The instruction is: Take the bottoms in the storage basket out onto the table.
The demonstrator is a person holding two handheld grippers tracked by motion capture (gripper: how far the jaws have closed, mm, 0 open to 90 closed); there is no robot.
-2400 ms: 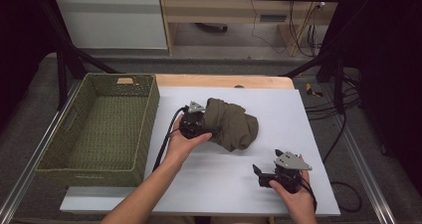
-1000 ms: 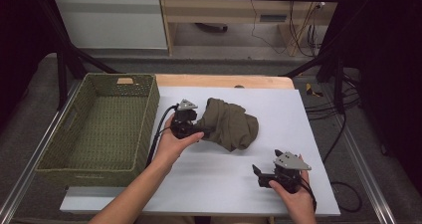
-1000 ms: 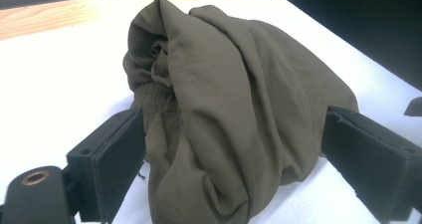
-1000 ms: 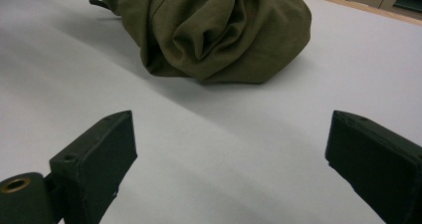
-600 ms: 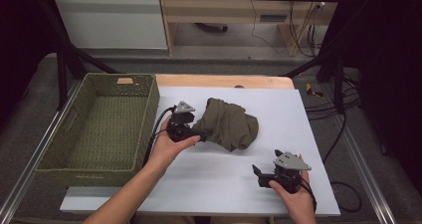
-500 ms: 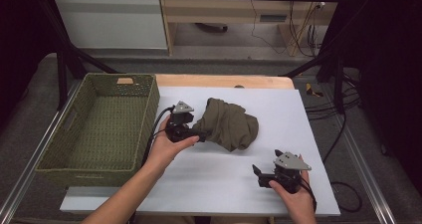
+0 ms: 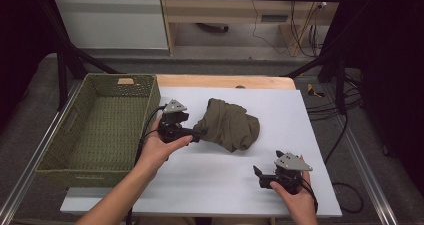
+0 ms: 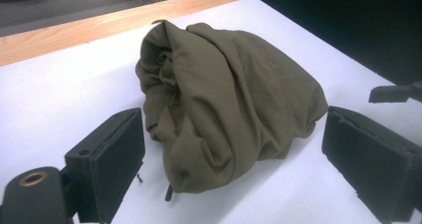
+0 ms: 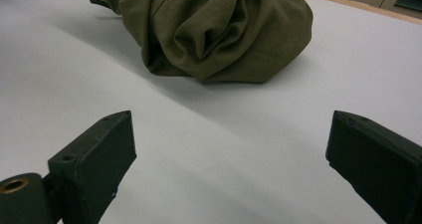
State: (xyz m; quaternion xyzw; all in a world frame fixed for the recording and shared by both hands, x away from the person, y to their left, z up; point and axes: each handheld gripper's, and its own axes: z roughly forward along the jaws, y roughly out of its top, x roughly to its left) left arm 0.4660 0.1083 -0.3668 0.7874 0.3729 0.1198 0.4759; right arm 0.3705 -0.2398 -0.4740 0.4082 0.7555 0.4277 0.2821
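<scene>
This looks like a lab or test room, not a home. The counter (image 7: 200, 185) is a plain white board with a black metal frame (image 7: 60, 70) standing around it. Behind the counter, many loose cables (image 7: 305, 20) hang down and lie on the grey floor (image 7: 225, 50). Left of the counter runs a metal rail (image 7: 30, 170).

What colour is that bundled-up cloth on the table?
Plain olive green, no pattern. The crumpled cloth shows best in the left gripper view.
</scene>
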